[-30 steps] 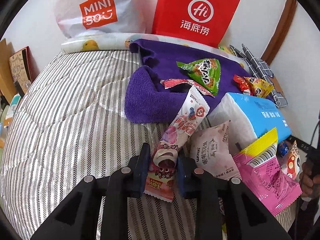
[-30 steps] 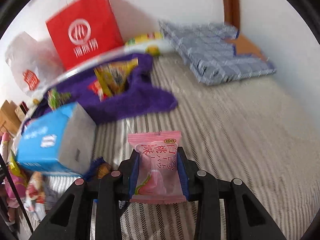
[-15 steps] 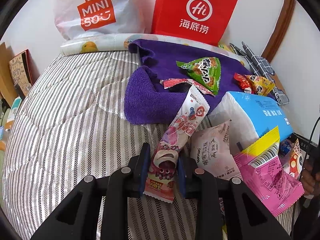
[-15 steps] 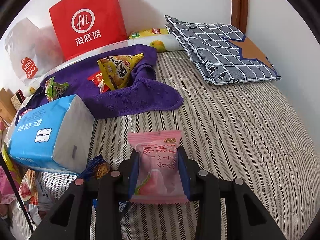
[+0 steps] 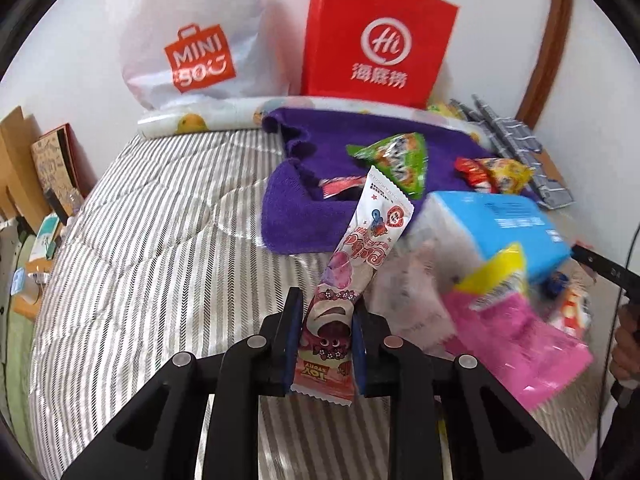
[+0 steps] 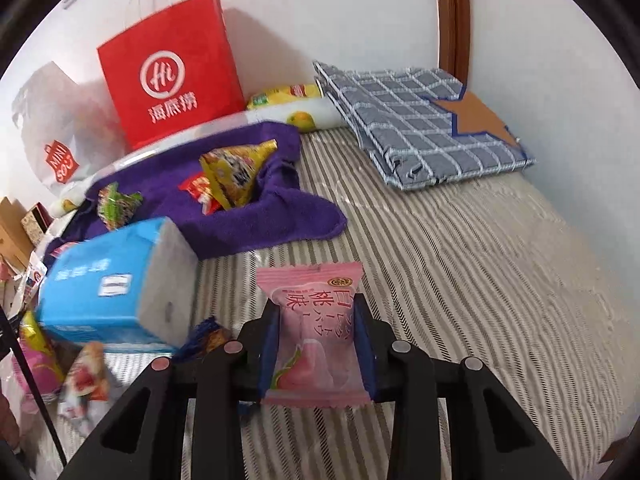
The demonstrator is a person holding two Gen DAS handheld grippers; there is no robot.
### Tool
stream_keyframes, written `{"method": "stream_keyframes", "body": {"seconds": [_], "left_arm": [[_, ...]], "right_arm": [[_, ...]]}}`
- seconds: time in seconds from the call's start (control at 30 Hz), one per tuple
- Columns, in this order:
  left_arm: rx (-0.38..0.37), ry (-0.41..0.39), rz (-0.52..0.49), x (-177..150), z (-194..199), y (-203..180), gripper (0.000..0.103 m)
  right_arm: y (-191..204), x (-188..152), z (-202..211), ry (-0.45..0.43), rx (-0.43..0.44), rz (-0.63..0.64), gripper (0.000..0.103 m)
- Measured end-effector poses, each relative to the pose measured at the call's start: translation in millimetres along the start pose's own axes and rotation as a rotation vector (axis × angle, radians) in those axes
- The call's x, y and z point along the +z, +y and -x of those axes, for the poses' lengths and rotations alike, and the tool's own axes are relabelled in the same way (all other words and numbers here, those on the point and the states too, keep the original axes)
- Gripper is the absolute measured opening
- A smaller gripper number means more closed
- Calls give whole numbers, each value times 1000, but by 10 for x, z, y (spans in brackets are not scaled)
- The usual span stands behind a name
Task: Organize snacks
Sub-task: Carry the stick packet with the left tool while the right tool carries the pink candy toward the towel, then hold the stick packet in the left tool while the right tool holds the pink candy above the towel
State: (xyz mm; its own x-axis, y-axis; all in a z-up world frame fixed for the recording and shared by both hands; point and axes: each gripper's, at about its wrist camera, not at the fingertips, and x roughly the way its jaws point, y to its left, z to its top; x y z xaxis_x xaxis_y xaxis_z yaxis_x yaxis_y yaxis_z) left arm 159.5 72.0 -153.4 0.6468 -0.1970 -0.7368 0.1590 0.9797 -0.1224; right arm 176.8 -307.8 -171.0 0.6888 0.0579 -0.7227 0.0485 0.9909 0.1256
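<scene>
My left gripper (image 5: 325, 316) is shut on a long pink and white candy packet (image 5: 360, 256), held above the striped bed; its far end points at the purple towel (image 5: 296, 216). My right gripper (image 6: 316, 316) is shut on a pink peach snack packet (image 6: 316, 328), held above the bed. On the towel lie a green triangular packet (image 5: 396, 160), a yellow triangular packet (image 6: 234, 172) and a red packet (image 6: 198, 188). A pink and yellow bag (image 5: 516, 320) and other snacks lie by the blue tissue pack (image 5: 500, 232).
A red paper bag (image 5: 376, 36) and a white Miniso bag (image 5: 192, 40) stand against the wall. A folded checked cloth (image 6: 424, 120) lies at the back right of the bed. Boxes (image 5: 24, 168) stand off the bed's left side.
Both grippers keep their packets. The left view has shifted slightly and blurred. The right gripper has swung back a little to the left after panning right.
</scene>
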Motion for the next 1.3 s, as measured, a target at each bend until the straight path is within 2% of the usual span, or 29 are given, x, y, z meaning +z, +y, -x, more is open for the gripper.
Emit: {"method": "stream_keyframes", "body": {"seconds": [0.23,0.57,0.8,1.3], "left_arm": [[-73,-55,-12,104,380,-156,23],[-139,-78,-41,148,537,-435,23],[-142,-81,-36,167,550,-484,23],[-137,-87,-35,231,497,-534,23]], "right_arm": [[240,162,387,-85,31,42,32],[601,184,668,-146,110,108,32],[759,172,698,-159,122,153,32],[752,196,669,-172,106,159,32]]}}
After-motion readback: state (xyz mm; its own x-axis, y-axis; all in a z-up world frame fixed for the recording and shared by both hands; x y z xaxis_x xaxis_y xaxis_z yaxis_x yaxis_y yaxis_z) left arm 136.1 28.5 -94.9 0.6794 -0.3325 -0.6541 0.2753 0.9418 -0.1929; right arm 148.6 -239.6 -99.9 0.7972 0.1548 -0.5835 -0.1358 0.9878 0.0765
